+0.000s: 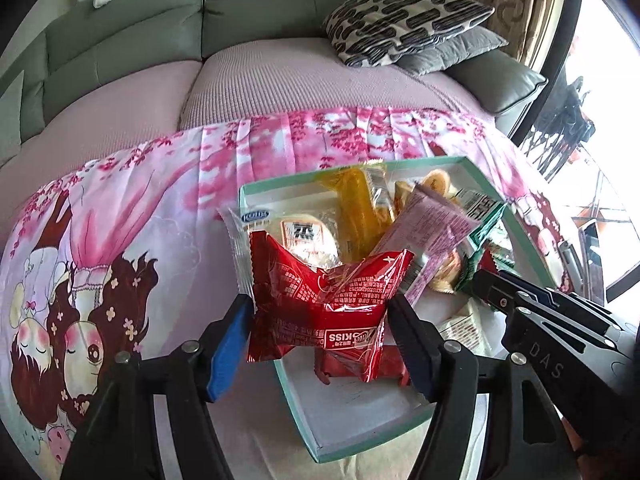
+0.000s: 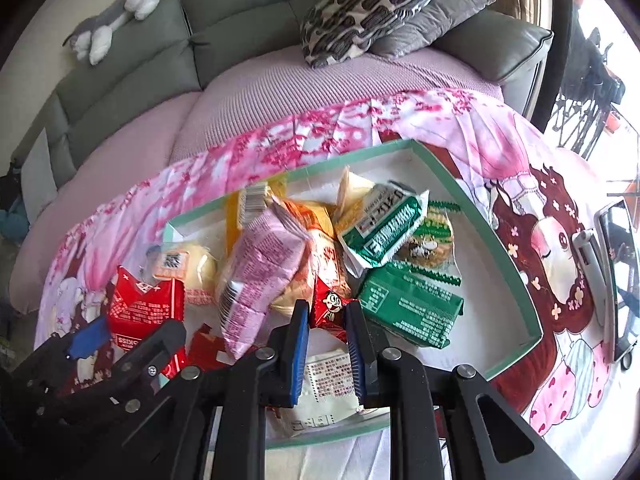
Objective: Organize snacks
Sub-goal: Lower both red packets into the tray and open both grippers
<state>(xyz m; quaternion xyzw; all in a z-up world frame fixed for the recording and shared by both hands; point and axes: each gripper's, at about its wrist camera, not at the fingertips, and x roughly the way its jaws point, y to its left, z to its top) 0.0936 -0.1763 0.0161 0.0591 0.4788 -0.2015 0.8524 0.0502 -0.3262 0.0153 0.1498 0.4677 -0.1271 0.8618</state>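
A shallow white box with a teal rim point(image 1: 362, 430) point(image 2: 532, 332) lies on a pink cartoon cloth and holds several snack packets. My left gripper point(image 1: 320, 320) is shut on a red "KISS" packet point(image 1: 328, 296), held over the box's near left corner; the packet also shows in the right wrist view point(image 2: 146, 304). My right gripper point(image 2: 327, 320) is shut on a small red packet with a cartoon face point(image 2: 330, 308), low inside the box. A pink packet point(image 2: 260, 272), green packets point(image 2: 408, 312) and a yellow packet point(image 1: 356, 216) lie piled in the box.
The cloth point(image 1: 120, 208) covers a table in front of a grey-green sofa point(image 1: 248, 12) with patterned cushions point(image 1: 404, 20) and a plush toy point(image 2: 116, 12). A phone on a stand point(image 2: 616, 276) stands at the right, beside the box. A window is at far right.
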